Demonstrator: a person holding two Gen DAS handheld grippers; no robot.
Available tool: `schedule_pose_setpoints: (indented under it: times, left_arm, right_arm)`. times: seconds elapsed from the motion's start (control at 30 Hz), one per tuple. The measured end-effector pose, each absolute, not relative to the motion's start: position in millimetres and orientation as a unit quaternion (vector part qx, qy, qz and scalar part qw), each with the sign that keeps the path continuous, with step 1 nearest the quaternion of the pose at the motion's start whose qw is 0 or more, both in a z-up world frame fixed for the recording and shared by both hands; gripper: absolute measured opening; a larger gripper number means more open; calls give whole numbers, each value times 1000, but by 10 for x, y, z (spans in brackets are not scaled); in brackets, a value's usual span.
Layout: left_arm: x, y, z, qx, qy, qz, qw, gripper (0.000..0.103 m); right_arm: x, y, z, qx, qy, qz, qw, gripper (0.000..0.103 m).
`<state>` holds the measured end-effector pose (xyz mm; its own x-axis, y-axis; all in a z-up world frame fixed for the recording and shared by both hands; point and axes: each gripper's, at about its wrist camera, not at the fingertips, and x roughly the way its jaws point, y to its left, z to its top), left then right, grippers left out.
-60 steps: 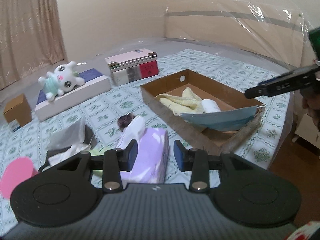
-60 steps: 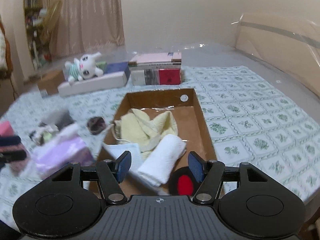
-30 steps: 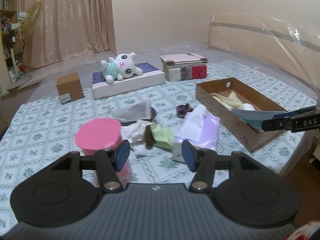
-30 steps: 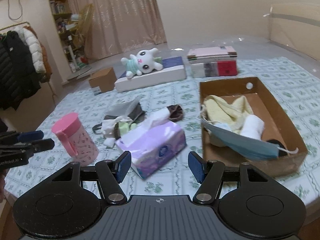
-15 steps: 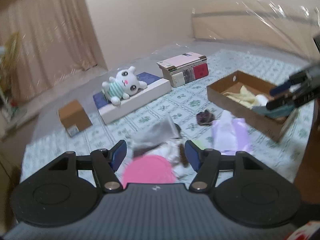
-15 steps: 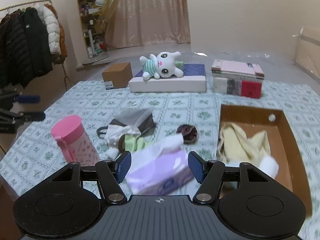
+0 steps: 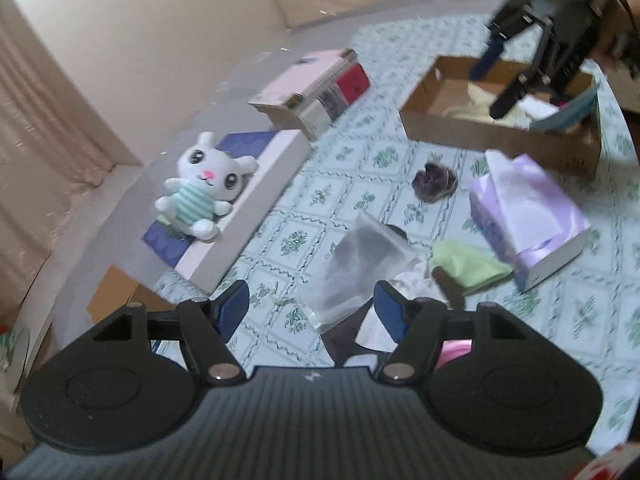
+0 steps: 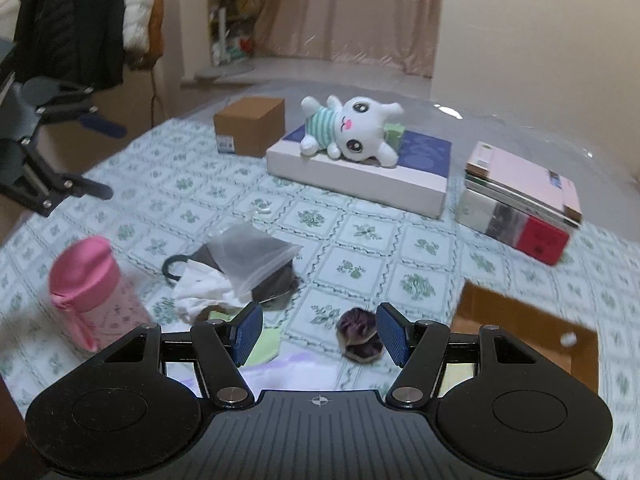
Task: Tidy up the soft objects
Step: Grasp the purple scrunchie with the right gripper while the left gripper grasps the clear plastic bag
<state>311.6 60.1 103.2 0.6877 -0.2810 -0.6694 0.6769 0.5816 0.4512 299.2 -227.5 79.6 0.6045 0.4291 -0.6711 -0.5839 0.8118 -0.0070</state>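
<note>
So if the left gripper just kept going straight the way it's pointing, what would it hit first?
Probably the clear plastic bag on the pile of cloths, straight ahead of the open left gripper; depth is hard to judge.

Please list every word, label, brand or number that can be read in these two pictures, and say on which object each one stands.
No text can be read here.
Small cardboard box: white and blue label, too small to read.
Stack of books: markings on spines and cover, too blurred.
Purple tissue box: print blurred.
Pink bottle: faint pattern, no legible words.
</note>
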Motion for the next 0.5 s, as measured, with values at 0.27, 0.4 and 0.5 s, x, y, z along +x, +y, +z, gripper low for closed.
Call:
schedule_pose_setpoints:
  times: [0.27,0.4,0.5]
  left_arm:
    - [3809,493,578,391,301,-328,806,66]
    - [4045,432,299,393,324,-351,786,66]
    - [4163,393,100,392,339,-368,772,66]
  right_arm:
    - [3652,-2091,391,-186,401,306,843,63]
    - [3933,-2008,110,-204,442,310,816,63]
    - [4093,-1966,-81,-206,463,303,807,63]
